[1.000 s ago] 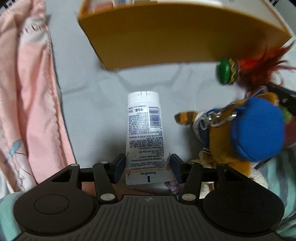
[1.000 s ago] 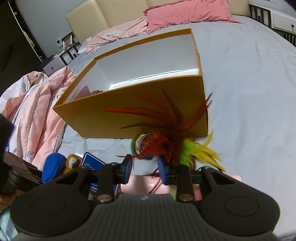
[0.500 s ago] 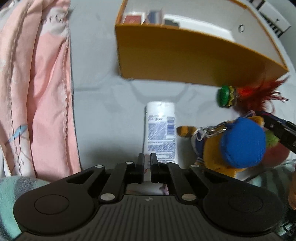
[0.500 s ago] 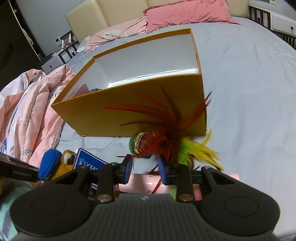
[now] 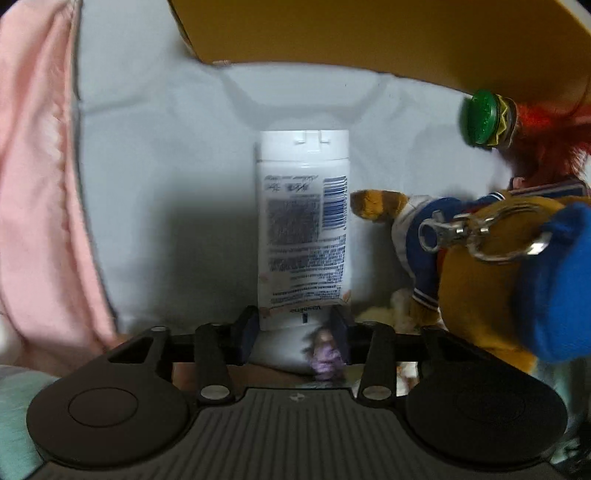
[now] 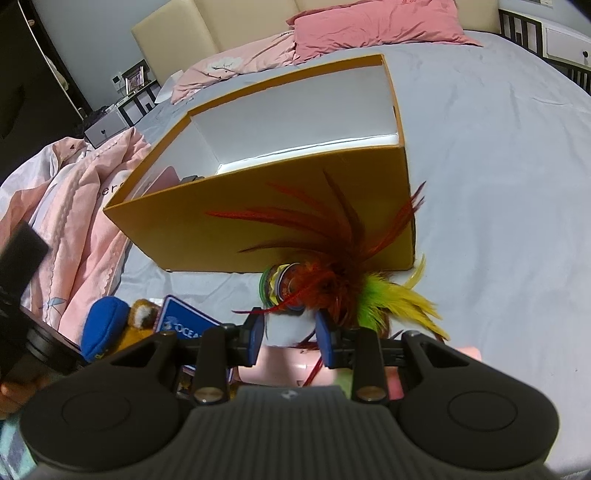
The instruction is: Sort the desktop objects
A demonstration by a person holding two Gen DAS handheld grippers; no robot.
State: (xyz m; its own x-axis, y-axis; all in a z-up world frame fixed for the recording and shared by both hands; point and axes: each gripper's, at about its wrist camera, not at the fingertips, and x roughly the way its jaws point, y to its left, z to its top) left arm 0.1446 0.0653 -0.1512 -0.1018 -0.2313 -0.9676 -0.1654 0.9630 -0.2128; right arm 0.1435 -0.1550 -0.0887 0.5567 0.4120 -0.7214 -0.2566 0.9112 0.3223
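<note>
A white Vaseline tube [image 5: 303, 225] lies on the grey sheet, cap end away from me. My left gripper [image 5: 294, 330] is open, its blue pads on either side of the tube's crimped end. A plush toy with a blue cap [image 5: 517, 266] lies right of the tube. A feathered shuttlecock [image 6: 332, 284] lies against the orange box [image 6: 258, 221]. My right gripper [image 6: 290, 338] is open just before the shuttlecock, empty. The toy [image 6: 110, 325] also shows at the lower left of the right wrist view.
The orange box [image 5: 369, 33] is open-topped with white inner walls; small items lie in its left corner. A pink quilt [image 5: 37, 184] lies bunched to the left. A blue card [image 6: 184, 325] and pink item [image 6: 288, 365] lie under my right gripper. Pink pillows [image 6: 369, 29] lie far back.
My left gripper was open around the tube, shut and pulled back half a second ago, and now is open around the tube's end again, closer in. My right gripper has barely moved.
</note>
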